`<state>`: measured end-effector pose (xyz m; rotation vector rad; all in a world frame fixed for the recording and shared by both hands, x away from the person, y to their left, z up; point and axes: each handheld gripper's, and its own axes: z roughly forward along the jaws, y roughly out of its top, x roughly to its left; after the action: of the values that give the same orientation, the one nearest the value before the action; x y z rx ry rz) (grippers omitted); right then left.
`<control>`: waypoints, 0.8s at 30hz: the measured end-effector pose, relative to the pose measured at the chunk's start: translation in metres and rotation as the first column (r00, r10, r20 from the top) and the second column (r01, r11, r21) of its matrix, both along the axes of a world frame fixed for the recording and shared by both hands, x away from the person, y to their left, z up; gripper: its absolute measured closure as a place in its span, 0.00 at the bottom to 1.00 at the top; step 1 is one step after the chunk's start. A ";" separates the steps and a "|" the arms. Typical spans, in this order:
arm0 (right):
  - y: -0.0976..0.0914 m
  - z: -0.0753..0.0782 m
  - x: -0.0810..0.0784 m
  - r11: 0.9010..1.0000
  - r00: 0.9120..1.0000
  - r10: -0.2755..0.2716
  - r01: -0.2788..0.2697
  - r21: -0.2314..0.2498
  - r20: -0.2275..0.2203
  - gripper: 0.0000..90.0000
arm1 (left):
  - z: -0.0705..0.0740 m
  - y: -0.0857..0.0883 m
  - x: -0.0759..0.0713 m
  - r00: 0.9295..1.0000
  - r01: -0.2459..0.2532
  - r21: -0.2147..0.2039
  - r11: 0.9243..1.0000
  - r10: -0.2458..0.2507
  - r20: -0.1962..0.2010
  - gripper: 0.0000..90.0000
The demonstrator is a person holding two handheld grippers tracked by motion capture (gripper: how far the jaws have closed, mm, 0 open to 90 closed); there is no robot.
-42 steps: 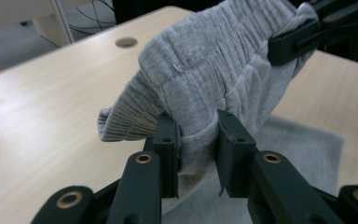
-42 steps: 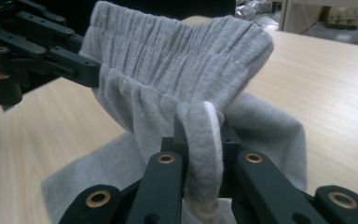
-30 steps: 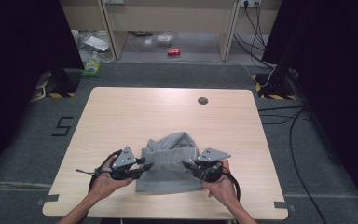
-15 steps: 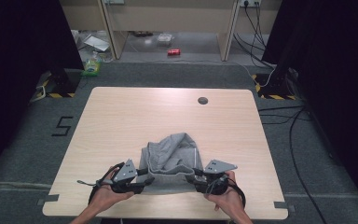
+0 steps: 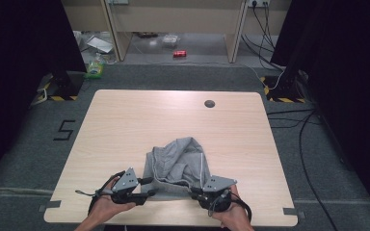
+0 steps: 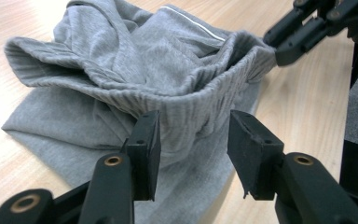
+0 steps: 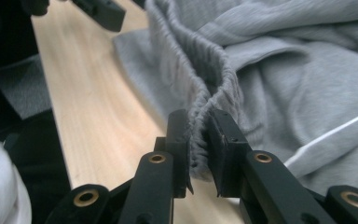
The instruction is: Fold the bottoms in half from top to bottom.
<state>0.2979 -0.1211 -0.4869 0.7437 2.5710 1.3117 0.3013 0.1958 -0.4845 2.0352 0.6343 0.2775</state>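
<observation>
We see the garment on the worktop near its front edge, between both grippers.

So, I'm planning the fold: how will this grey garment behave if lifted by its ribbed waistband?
The grey garment will probably flop and drape, since it lies crumpled in soft folds. The ribbed waistband bunches in the right claw, so it likely stretches. It looks light.

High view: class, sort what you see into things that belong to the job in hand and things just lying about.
Job in hand:
grey garment
left gripper
right gripper
table

Lying about:
red can
green packet
cables
papers
</observation>
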 end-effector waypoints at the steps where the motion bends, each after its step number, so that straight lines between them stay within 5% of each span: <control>1: 0.001 -0.001 -0.002 1.000 1.000 0.007 -0.007 -0.008 0.004 0.87 | -0.001 0.000 -0.001 1.000 0.004 0.001 1.000 -0.004 -0.002 0.60; 5: 0.001 0.000 -0.005 1.000 1.000 0.003 -0.003 -0.010 -0.006 0.82 | -0.002 0.003 -0.001 1.000 0.002 -0.005 1.000 -0.002 -0.008 0.60; 12: -0.003 0.024 0.017 0.992 0.998 -0.065 0.067 0.107 -0.016 0.68 | -0.007 0.021 0.010 0.994 -0.094 0.000 0.996 0.094 -0.062 0.54; 17: 0.010 0.035 0.041 0.994 0.998 -0.068 0.069 0.079 -0.010 0.59 | -0.019 0.029 0.017 0.983 -0.155 0.027 0.988 0.157 -0.096 0.52; 24: 0.035 0.042 0.066 0.995 0.997 -0.069 0.071 0.063 -0.032 0.51 | -0.026 0.030 0.020 0.977 -0.182 0.065 0.981 0.187 -0.097 0.50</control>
<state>0.3643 -0.0864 -0.4448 0.8632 2.5113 1.3770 0.3211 0.2259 -0.5107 2.0564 0.8911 0.3039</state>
